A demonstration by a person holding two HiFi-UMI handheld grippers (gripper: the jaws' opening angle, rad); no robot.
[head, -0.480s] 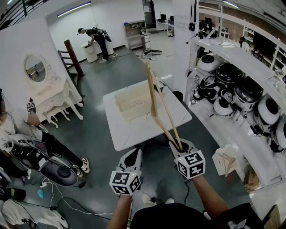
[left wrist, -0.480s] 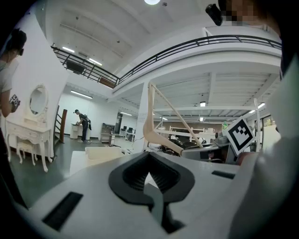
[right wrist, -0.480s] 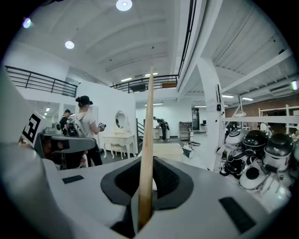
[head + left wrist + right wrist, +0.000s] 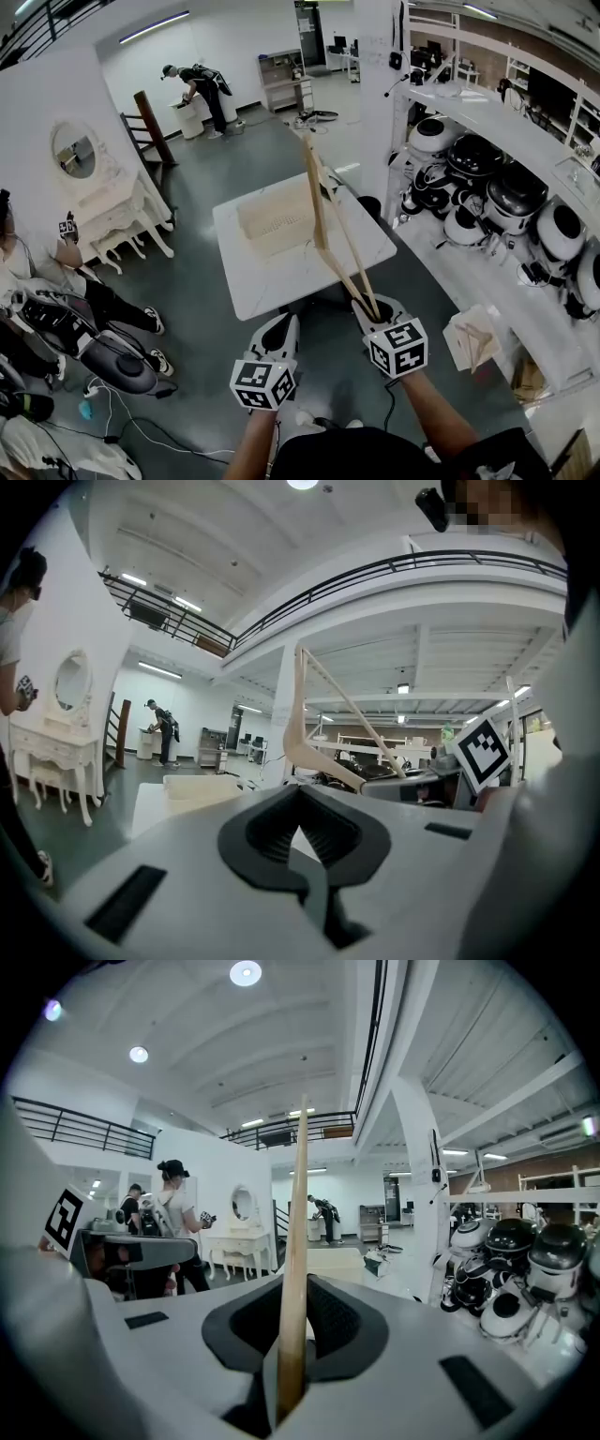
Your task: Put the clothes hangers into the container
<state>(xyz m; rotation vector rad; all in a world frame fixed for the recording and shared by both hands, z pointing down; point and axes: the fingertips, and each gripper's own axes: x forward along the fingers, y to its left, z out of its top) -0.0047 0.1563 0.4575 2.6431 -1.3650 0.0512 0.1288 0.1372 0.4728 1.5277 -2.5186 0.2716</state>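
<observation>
Above the white worktop (image 4: 281,281) and its pale container (image 4: 272,220) stands the wooden hanger (image 4: 316,202), stiff and light we think, best held by a thick arm, where our right tongs (image 4: 372,307) pinch it; our left tongs (image 4: 280,325) are closed, empty.

No legible text or signs

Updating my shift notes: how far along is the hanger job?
Done: nothing visible in the container yet. In hand: the right tool grips one wooden hanger above the table. Left: drop it in, then fetch the other hangers lying at the right.
</observation>
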